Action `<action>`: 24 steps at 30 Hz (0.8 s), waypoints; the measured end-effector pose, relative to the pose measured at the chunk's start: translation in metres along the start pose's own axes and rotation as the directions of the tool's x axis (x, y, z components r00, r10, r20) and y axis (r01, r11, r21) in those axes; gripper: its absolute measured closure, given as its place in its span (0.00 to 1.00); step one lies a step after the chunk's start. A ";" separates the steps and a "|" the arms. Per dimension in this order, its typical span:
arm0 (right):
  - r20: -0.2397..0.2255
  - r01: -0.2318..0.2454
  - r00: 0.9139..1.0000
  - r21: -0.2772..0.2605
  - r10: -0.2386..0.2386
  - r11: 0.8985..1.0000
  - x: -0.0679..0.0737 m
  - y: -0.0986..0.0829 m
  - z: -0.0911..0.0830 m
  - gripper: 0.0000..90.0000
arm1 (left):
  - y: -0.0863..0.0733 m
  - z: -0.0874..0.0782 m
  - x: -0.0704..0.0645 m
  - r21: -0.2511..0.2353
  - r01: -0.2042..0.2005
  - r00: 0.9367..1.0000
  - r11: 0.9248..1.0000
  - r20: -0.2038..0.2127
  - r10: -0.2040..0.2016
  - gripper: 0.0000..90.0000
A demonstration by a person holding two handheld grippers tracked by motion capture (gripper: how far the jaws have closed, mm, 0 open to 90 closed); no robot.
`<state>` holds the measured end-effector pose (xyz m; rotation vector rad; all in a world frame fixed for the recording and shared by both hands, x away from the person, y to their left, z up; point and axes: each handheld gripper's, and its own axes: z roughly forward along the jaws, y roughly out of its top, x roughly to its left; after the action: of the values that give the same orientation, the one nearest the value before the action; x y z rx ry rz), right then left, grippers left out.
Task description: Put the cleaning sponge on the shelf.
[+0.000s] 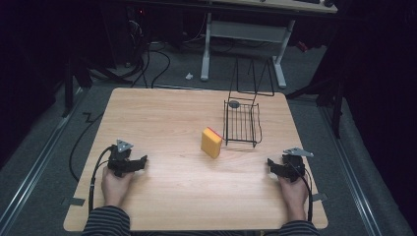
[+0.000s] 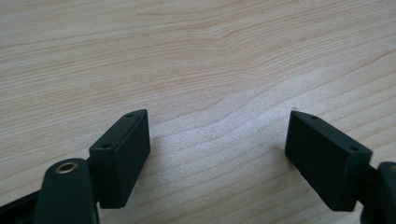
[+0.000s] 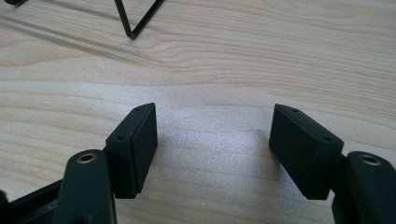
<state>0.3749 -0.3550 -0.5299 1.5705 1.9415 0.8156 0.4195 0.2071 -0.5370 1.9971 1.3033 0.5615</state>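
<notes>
Sponge, yellow with a pink face on its far side, stands on edge near the middle of the worktop. It stands free, and neither tool touches it. Just beside it, on its right, stands a black wire basket with a tall wire handle folded up behind it. A small dark round thing lies in the far left corner of the basket; I cannot tell what it is. The basket holds nothing else that I can see.

The left tool rests on the worktop at the near left, well apart from the sponge. In the left gripper view its jaws stand wide, with bare wood between them. The right tool rests at the near right, below the basket and also apart from the sponge. In the right gripper view its jaws are wide too, with nothing between them, and a corner of the basket's wire frame shows at the top of that view.

I judge that the work is at its very start. No grasp is made, and the sponge is not yet moved. If the sponge is meant for the basket, then all steps are left: to reach it, to close on it, to lift it, and to set it inside.
</notes>
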 end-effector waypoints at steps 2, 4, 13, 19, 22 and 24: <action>0.000 0.003 1.000 -0.001 -0.003 1.000 0.000 0.000 0.000 0.37 | 0.000 0.000 0.000 0.000 -0.002 1.000 1.000 0.001 0.002 0.25; 0.002 -0.008 1.000 -0.002 0.008 1.000 0.000 0.000 0.000 0.40 | 0.000 -0.001 0.000 -0.003 0.002 1.000 1.000 -0.005 -0.002 0.27; 0.004 -0.006 1.000 -0.002 0.006 1.000 0.000 0.000 0.000 0.39 | -0.001 -0.001 -0.001 -0.002 -0.002 1.000 1.000 -0.002 0.002 0.28; 0.004 -0.002 1.000 -0.001 0.002 1.000 0.000 0.000 0.000 0.37 | 0.000 -0.001 -0.001 -0.004 0.002 1.000 1.000 -0.005 -0.002 0.28; 0.003 -0.005 1.000 0.002 0.005 1.000 0.001 0.000 0.000 0.36 | -0.001 -0.001 -0.001 -0.004 0.002 1.000 1.000 -0.004 -0.002 0.28; 0.002 0.001 1.000 0.002 -0.001 1.000 0.002 0.000 -0.001 0.34 | -0.001 -0.001 -0.001 -0.004 0.002 1.000 1.000 -0.004 -0.002 0.28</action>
<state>0.3739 -0.3536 -0.5299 1.5713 1.9419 0.8111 0.4183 0.2067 -0.5369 1.9921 1.3055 0.5666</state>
